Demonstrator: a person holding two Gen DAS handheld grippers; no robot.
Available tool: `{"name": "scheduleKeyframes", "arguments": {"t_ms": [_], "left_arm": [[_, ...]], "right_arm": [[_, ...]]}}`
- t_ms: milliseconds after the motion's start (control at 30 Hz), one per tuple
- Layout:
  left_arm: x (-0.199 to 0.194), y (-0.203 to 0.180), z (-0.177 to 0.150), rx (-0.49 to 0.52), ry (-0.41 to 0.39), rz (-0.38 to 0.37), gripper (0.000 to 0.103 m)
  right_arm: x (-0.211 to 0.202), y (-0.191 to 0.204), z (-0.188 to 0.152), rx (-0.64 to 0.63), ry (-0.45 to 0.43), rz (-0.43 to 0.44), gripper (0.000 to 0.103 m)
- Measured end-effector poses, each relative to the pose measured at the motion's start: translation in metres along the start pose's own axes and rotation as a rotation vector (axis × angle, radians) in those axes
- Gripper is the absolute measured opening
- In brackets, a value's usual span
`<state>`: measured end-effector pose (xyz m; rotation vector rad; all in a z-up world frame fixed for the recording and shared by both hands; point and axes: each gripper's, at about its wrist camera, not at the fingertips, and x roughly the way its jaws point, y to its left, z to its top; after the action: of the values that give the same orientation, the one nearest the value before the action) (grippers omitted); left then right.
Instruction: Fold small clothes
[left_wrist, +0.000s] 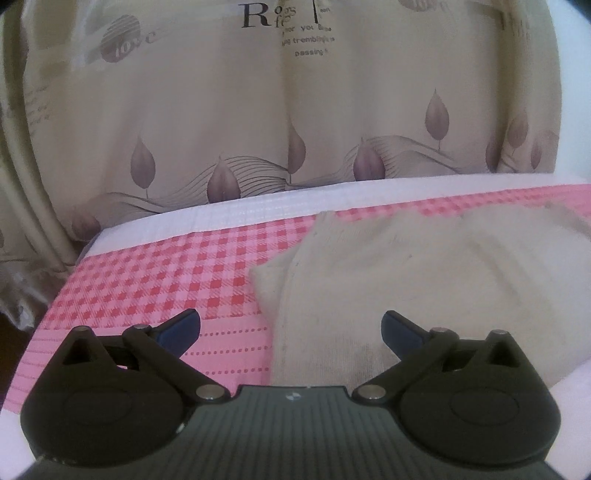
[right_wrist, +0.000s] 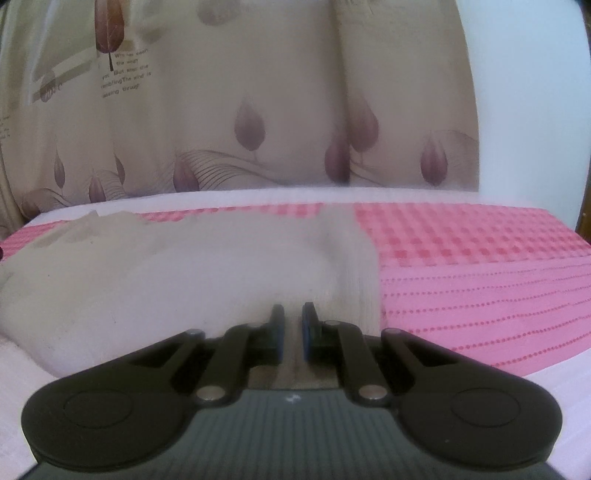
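1. The cream garment (left_wrist: 424, 280) lies on the pink checked cloth (left_wrist: 166, 280) that covers the desk; it fills the right half of the left wrist view and the left and middle of the right wrist view.
2. The right claw (right_wrist: 293, 328) is nearly together, and a band of cream fabric appears to be pinched between its blue pads at the garment's near edge, bottom centre of its frame.
3. The left claw (left_wrist: 290, 330) stands wide apart with nothing in it; the garment's left edge lies between and beyond its tips, lower middle of the frame.
4. My judgement: the step is getting a second hold before folding.
5. To do it well, bring the left claw onto the near edge and close on one layer's hem rather than a bunch.
6. Keep both holds level and the edge taut, so the fold line runs straight.
7. The curtain (left_wrist: 258, 110) hangs behind, well apart.
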<state>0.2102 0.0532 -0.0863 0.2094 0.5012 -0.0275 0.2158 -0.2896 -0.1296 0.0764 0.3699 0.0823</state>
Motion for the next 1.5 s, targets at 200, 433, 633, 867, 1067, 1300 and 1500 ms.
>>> {"name": "scheduleKeyframes", "arguments": {"t_ms": [200, 433, 633, 867, 1067, 1300, 1500], "left_arm": [[0.007, -0.007, 0.001, 0.035, 0.014, 0.025, 0.103], [0.017, -0.004, 0.001, 0.033, 0.035, 0.043, 0.103], [0.024, 0.001, -0.001, 0.007, 0.054, 0.042, 0.103], [0.033, 0.018, 0.001, -0.071, 0.058, -0.061, 0.103], [0.056, 0.050, -0.007, -0.279, 0.115, -0.267, 0.098], [0.072, 0.065, -0.016, -0.362, 0.128, -0.375, 0.097], [0.090, 0.073, -0.005, -0.388, 0.141, -0.457, 0.069]], "right_arm": [[-0.001, 0.005, 0.000, -0.025, -0.001, 0.007, 0.018], [-0.005, 0.018, -0.002, -0.108, -0.012, 0.057, 0.103], [0.004, 0.019, -0.001, -0.099, 0.026, 0.048, 0.103], [-0.011, 0.018, -0.003, -0.086, -0.045, 0.029, 0.103], [-0.046, 0.022, -0.015, -0.089, -0.264, -0.033, 0.103], [-0.048, 0.023, -0.015, -0.124, -0.277, 0.056, 0.103], [-0.046, 0.024, -0.013, -0.126, -0.264, 0.061, 0.103]]}}
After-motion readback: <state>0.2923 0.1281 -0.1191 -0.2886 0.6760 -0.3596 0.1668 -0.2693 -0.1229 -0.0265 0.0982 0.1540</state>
